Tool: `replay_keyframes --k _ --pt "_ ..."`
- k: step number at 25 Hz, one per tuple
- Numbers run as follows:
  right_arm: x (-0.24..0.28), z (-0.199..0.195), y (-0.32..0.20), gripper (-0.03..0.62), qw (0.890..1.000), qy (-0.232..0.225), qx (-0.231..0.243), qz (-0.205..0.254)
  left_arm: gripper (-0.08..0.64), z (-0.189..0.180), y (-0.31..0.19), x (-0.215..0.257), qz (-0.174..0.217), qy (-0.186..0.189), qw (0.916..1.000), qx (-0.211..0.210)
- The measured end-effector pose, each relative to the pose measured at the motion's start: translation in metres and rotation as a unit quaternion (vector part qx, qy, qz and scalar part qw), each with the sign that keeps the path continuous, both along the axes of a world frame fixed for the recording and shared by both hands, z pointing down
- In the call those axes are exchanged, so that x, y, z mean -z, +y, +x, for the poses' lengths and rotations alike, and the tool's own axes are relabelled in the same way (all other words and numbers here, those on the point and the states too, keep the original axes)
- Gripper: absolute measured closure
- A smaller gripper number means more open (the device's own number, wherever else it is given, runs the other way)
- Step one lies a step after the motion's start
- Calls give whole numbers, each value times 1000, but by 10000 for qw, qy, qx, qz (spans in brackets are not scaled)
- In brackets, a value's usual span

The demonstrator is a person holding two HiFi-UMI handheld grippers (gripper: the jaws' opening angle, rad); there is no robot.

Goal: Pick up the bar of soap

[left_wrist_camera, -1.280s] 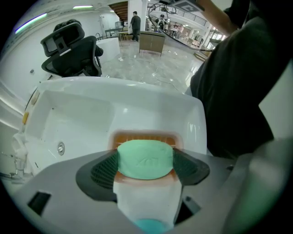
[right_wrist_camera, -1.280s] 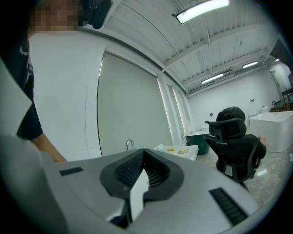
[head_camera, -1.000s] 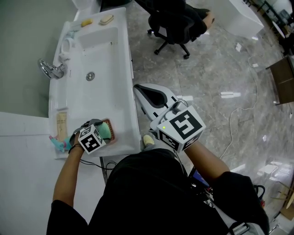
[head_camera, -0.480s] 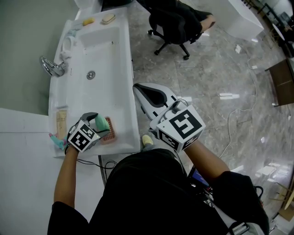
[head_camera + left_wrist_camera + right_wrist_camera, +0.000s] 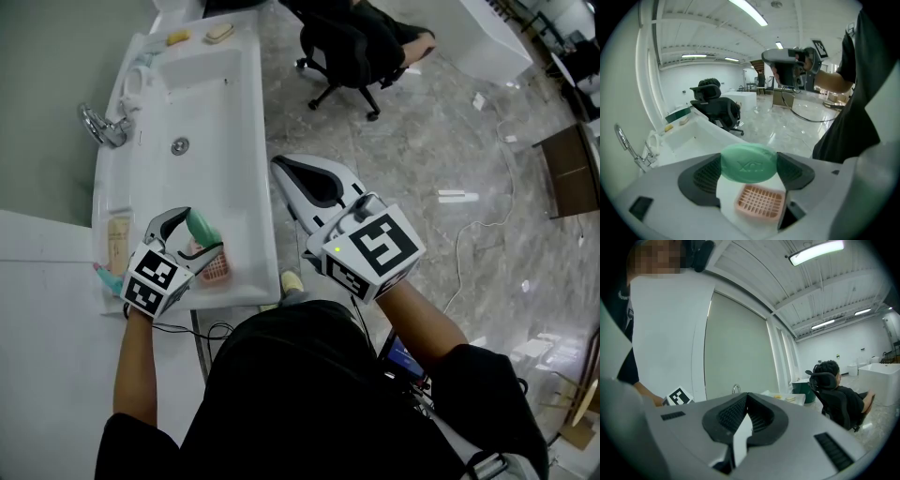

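My left gripper (image 5: pixel 194 231) is shut on a mint-green oval bar of soap (image 5: pixel 202 228) and holds it just above a pink slotted soap dish (image 5: pixel 215 268) at the near corner of the white sink counter (image 5: pixel 246 217). In the left gripper view the soap (image 5: pixel 748 159) sits squarely between the two dark pads, with the dish (image 5: pixel 760 202) below it. My right gripper (image 5: pixel 278 165) hangs beside the counter's right edge, over the floor. Its jaws are closed together with nothing in them, as the right gripper view (image 5: pixel 747 398) also shows.
The sink basin (image 5: pixel 192 112) has a chrome tap (image 5: pixel 103 127) on its left and two small soaps (image 5: pixel 219 33) at its far end. A tan packet (image 5: pixel 117 242) and a teal item (image 5: pixel 106 275) lie left of the dish. An office chair (image 5: pixel 352 47) with a person in it stands on the marble floor.
The left gripper has lifted the green soap off the pink dish and drawn back to the left. The right gripper has stayed about where it was.
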State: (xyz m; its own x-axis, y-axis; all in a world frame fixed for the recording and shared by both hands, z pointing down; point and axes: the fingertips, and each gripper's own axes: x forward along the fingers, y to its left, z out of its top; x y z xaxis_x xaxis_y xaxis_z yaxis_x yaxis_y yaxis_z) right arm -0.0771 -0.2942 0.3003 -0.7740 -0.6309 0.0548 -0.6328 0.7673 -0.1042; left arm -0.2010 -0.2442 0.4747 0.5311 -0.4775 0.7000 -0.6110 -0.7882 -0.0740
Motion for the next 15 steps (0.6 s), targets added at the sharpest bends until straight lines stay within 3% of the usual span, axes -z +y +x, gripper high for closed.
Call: replay_keyframes --k 8,15 --pt "9 -3 7 586 10000 61 44 59 179 19 1 59 708 656 9952 137" --pt "18 -6 8 586 9998 93 69 151 179 23 -2 114 1275 1391 9812 406"
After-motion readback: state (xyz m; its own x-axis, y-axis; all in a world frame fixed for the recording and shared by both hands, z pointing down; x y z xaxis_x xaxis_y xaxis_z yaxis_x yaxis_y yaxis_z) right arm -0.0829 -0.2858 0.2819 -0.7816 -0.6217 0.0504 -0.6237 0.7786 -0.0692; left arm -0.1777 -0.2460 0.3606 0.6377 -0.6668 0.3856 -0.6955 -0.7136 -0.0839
